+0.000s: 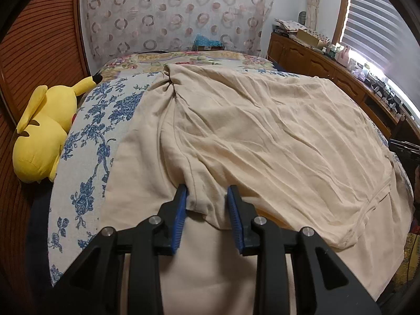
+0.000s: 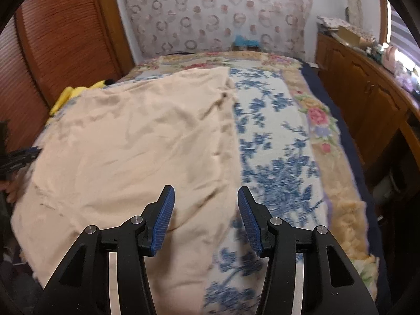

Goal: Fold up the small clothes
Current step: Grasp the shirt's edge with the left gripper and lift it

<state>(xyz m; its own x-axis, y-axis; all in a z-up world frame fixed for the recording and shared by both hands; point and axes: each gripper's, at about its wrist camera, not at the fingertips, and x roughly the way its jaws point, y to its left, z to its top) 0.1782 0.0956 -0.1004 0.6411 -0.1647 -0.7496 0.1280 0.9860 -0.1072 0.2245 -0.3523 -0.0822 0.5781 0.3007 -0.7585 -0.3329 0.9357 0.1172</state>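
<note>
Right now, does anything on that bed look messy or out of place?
The beige garment lies wrinkled, its far corner twisted into a knot-like bunch. A yellow plush toy sits tipped over at the bed's edge.

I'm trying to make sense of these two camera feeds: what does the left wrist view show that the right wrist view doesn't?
Only the left wrist view: the left claw with a bunched fold of the beige garment between its blue pads, and the whole yellow plush toy.
Only the right wrist view: the right claw, open and holding nothing, above the garment's edge, plus a wide bare stretch of the blue floral bedspread.
Both: garment, bedspread, patterned curtain, wooden cabinets.
</note>
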